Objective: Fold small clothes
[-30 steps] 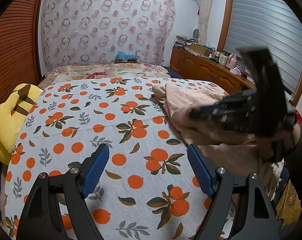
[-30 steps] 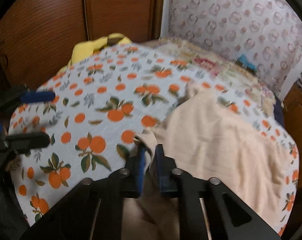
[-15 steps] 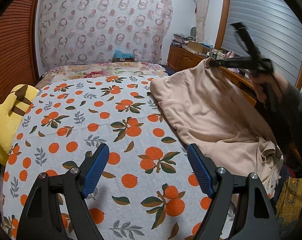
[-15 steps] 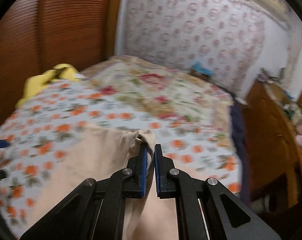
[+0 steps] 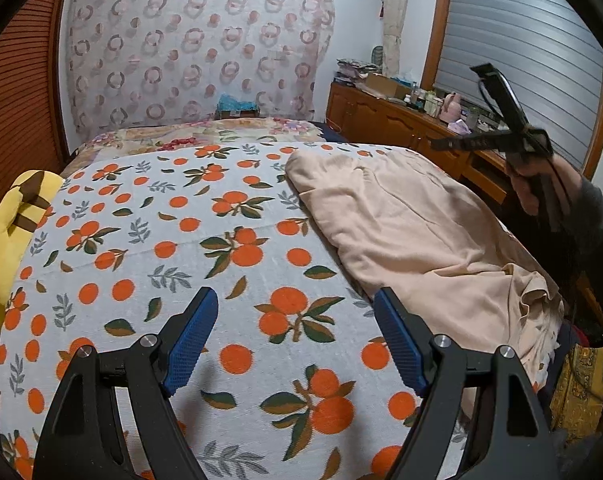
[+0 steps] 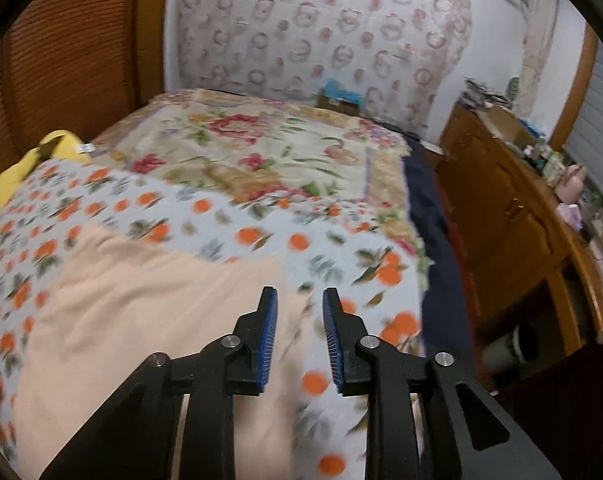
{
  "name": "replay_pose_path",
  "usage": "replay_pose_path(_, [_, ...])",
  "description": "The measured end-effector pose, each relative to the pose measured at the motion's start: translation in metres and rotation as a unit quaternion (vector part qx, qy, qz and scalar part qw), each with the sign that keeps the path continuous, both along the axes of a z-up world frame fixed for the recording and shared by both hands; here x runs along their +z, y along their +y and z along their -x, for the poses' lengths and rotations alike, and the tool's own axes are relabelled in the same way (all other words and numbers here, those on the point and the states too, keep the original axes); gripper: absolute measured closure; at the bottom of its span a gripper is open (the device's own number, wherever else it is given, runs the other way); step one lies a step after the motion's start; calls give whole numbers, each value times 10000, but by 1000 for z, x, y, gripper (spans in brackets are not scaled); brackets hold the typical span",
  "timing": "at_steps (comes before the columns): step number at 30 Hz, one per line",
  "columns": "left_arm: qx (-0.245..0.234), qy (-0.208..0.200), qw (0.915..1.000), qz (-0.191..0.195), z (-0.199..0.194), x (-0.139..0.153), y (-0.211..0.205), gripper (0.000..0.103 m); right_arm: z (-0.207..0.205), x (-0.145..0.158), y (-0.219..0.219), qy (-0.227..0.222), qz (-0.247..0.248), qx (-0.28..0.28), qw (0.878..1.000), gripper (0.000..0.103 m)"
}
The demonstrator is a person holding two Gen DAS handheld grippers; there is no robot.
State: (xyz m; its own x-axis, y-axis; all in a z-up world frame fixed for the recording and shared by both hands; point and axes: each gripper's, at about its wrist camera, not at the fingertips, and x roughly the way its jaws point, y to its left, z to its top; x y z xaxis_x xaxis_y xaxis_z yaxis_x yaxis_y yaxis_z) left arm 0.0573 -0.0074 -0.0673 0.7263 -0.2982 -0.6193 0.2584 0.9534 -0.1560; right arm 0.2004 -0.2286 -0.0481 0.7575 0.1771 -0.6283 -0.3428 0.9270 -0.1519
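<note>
The peach garment [image 5: 413, 232] lies spread along the right side of the bed, on the orange-print sheet [image 5: 173, 248], its far end smoothed out and its near end bunched in folds by the bed's edge. Half a second ago the right gripper [image 6: 299, 336] held a corner of it pinched and lifted; its jaws have just been opening, and now they stand partly apart with nothing between them, raised above the cloth. The corner has dropped, so the garment reads as laid out flat, ready for a first fold rather than folded yet. The right wrist view is smeared with motion, so I cannot tell exactly how the released corner has settled.

The left gripper [image 5: 297, 340] hangs over the bare sheet near the foot of the bed, jaws wide, holding nothing, just beside the garment's near edge.

Around it: a yellow plush toy [image 5: 9, 232] at the left edge of the bed, a flowered blanket [image 6: 269, 152] beyond the sheet, and a cluttered wooden dresser [image 5: 401, 120] along the right wall. Nothing sits on the garment; only the rumpled near end seems to need straightening.
</note>
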Motion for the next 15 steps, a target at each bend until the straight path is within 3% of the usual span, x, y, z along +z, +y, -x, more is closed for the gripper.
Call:
replay_pose_path(1, [-19,8,10000,-7,0,0,-2,22,7,-3,-3,33,-43,63,10000,57])
replay_pose_path(7, [-192,18,9998,-100,2,1,-15,22,34,-14,-27,222,-321,162,9991,57])
replay_pose_path(15, [-782,219,9966,-117,13,-4,-50,23,142,-27,-32,300,-391,796,9956,57])
